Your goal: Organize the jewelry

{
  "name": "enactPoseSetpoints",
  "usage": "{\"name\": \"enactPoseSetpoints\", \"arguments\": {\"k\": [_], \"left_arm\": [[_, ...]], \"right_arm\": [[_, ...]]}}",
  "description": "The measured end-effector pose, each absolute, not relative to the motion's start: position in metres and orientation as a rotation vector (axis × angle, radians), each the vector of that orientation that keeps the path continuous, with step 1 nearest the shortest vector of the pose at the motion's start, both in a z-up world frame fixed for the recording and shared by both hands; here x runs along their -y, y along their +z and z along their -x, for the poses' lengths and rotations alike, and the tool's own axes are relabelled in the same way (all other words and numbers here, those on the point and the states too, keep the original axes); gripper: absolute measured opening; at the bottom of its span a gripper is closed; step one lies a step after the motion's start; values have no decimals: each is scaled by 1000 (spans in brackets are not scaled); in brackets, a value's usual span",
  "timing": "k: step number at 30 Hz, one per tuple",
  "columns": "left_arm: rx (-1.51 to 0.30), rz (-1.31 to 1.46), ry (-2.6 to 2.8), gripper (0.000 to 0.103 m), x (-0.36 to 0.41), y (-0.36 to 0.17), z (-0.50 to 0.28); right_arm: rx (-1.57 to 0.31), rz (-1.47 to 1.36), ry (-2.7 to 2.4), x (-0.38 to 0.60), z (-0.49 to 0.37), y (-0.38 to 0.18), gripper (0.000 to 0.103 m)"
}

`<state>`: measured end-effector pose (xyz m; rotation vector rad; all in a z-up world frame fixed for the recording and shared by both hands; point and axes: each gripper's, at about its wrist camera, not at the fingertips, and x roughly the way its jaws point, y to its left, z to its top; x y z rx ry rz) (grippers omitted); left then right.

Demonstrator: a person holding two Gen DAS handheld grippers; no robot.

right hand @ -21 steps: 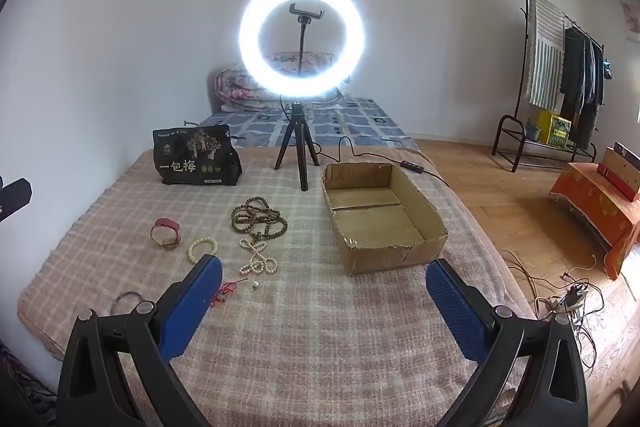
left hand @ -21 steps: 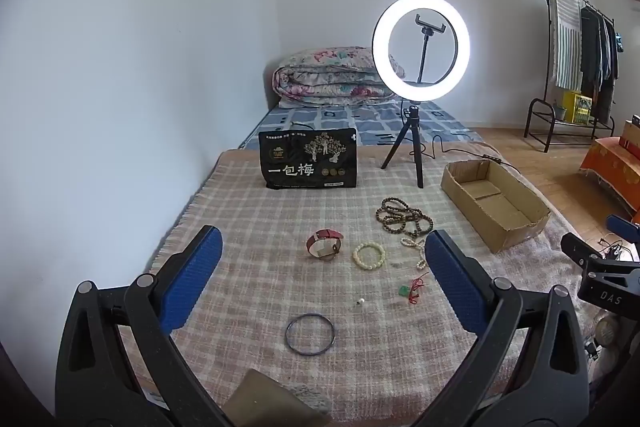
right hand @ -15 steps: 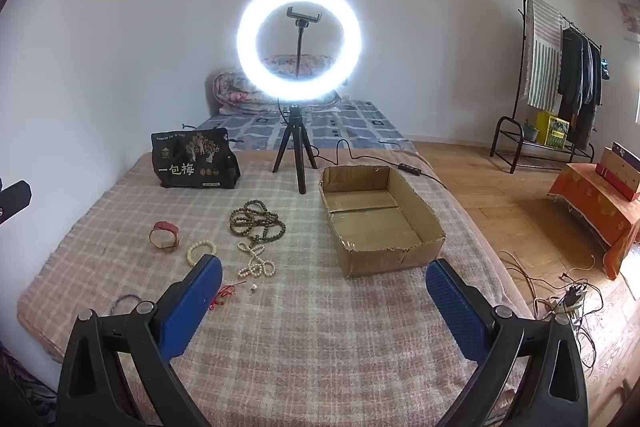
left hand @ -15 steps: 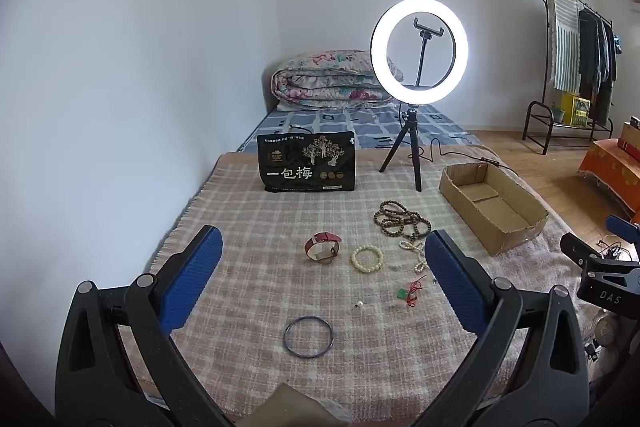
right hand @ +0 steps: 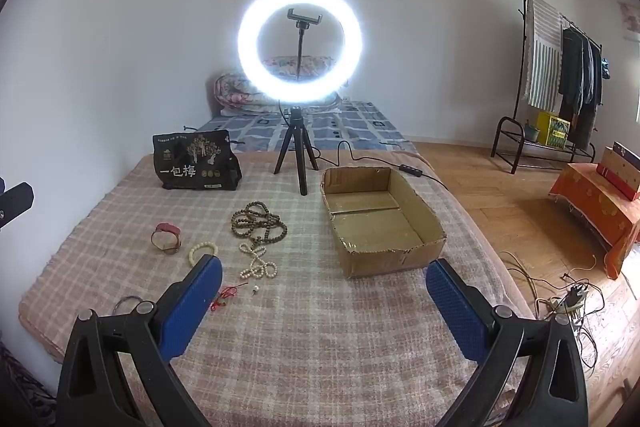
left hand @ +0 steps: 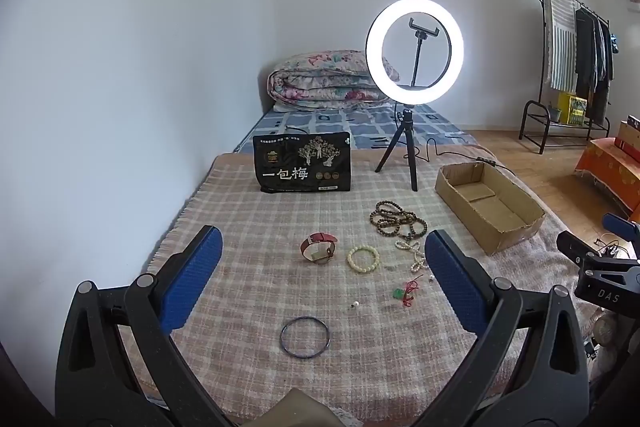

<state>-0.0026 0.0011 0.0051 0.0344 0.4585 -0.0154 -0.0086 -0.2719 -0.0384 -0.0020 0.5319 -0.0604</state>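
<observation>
Jewelry lies scattered on the plaid blanket: a red strap watch, a cream bead bracelet, a brown bead necklace, a white bead string, a red cord with a green charm, a tiny earring and a dark bangle. An empty cardboard box sits to their right. My left gripper hovers open above the near pieces, holding nothing. My right gripper is open too, over bare blanket in front of the box.
A lit ring light on a tripod stands behind the jewelry, its cable trailing past the box. A black snack bag stands at the back left. A folded quilt, a clothes rack and floor cables lie beyond.
Both views have drifted slightly downward and back, so the jewelry sits a little higher in the frames. Nothing on the blanket has moved and both grippers stay open.
</observation>
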Motion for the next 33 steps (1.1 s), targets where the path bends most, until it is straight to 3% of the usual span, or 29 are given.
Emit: {"name": "enactPoseSetpoints", "arguments": {"k": [33], "left_arm": [[-460,-31,-19,103,0,8,0]], "right_arm": [[-523,-2,-52,266,10,-36,103]]}}
